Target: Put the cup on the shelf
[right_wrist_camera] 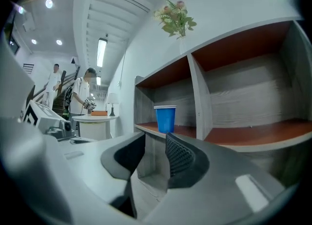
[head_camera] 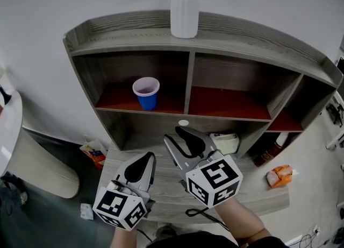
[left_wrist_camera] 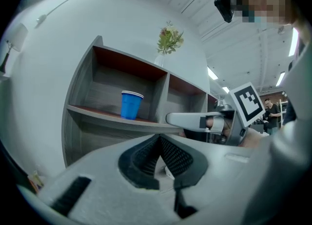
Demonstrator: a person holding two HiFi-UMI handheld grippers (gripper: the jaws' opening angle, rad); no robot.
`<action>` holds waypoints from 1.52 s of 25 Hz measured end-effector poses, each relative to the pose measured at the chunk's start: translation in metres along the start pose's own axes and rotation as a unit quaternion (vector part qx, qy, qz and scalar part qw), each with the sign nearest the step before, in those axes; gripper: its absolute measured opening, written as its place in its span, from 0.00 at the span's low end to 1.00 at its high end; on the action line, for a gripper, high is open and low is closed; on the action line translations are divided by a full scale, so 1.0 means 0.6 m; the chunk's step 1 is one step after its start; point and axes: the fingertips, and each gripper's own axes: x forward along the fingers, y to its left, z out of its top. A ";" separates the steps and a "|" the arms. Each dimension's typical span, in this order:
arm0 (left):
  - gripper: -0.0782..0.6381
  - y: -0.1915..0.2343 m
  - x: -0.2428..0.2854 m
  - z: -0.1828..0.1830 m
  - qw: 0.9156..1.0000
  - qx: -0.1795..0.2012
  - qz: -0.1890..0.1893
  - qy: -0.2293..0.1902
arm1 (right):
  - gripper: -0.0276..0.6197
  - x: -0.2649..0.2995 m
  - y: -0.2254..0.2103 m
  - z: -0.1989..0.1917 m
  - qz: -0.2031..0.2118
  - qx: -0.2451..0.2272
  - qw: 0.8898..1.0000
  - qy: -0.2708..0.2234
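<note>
At 6 o'clock, over the grey wooden counter (head_camera: 258, 198), the left gripper (head_camera: 149, 156) is sitting shut and empty. The right gripper (head_camera: 173, 134) is standing narrowly parted, holding nothing. At 12 o'clock, the blue plastic cup (head_camera: 146, 93) is standing upright in the left bay of the grey wooden shelf (head_camera: 183, 113). Judgement: placement looks complete, and any retreat should be going straight back, clear of the cup. Only the gripper views are showing the pale flowers (right_wrist_camera: 178, 18).
</note>
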 end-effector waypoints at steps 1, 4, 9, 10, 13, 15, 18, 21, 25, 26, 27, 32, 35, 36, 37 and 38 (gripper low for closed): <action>0.09 -0.003 0.000 0.000 1.000 -0.001 0.002 -0.002 | 0.24 -0.006 -0.001 -0.006 0.000 0.003 1.000 0.003; 0.09 -0.011 0.000 -0.007 1.000 -0.005 0.005 -0.005 | 0.21 -0.023 -0.005 -0.023 0.001 0.010 1.000 0.011; 0.10 -0.020 0.001 -0.025 1.000 -0.009 0.008 0.005 | 0.19 -0.041 -0.007 -0.051 0.005 0.022 0.999 0.023; 0.10 -0.021 0.001 -0.028 1.000 -0.009 0.009 0.008 | 0.19 -0.043 -0.007 -0.056 0.006 0.024 0.999 0.025; 0.10 -0.025 -0.001 -0.035 1.000 -0.010 0.012 0.013 | 0.17 -0.050 -0.007 -0.068 0.009 0.029 0.999 0.030; 0.09 -0.028 -0.003 -0.040 1.000 -0.011 0.015 0.015 | 0.14 -0.054 -0.007 -0.078 0.011 0.033 0.999 0.033; 0.10 -0.030 -0.007 -0.047 1.000 -0.011 0.019 0.018 | 0.12 -0.061 -0.004 -0.091 0.015 0.038 0.998 0.040; 0.10 -0.032 -0.012 -0.053 0.999 -0.011 0.023 0.020 | 0.10 -0.068 0.000 -0.103 0.018 0.046 0.998 0.045; 0.10 -0.035 -0.017 -0.062 0.999 -0.015 0.026 0.021 | 0.05 -0.079 0.005 -0.120 0.018 0.057 0.997 0.054; 0.10 -0.036 -0.017 -0.065 0.999 -0.016 0.026 0.022 | 0.05 -0.082 0.006 -0.124 0.018 0.059 0.997 0.056; 0.10 -0.037 -0.018 -0.067 0.999 -0.016 0.026 0.023 | 0.04 -0.084 0.006 -0.128 0.019 0.062 0.996 0.058; 0.10 -0.045 -0.022 -0.084 0.999 -0.018 0.027 0.032 | 0.04 -0.098 0.010 -0.143 0.025 0.071 0.995 0.068; 0.10 -0.047 -0.025 -0.096 0.999 -0.024 0.028 0.038 | 0.04 -0.102 0.014 -0.153 0.028 0.067 0.994 0.076; 0.10 -0.047 -0.027 -0.099 0.999 -0.026 0.028 0.039 | 0.04 -0.103 0.016 -0.155 0.030 0.066 0.994 0.079; 0.10 -0.047 -0.028 -0.102 0.998 -0.028 0.029 0.040 | 0.04 -0.104 0.019 -0.157 0.032 0.065 0.994 0.080; 0.10 -0.047 -0.030 -0.104 0.998 -0.029 0.029 0.041 | 0.04 -0.105 0.021 -0.159 0.033 0.064 0.994 0.082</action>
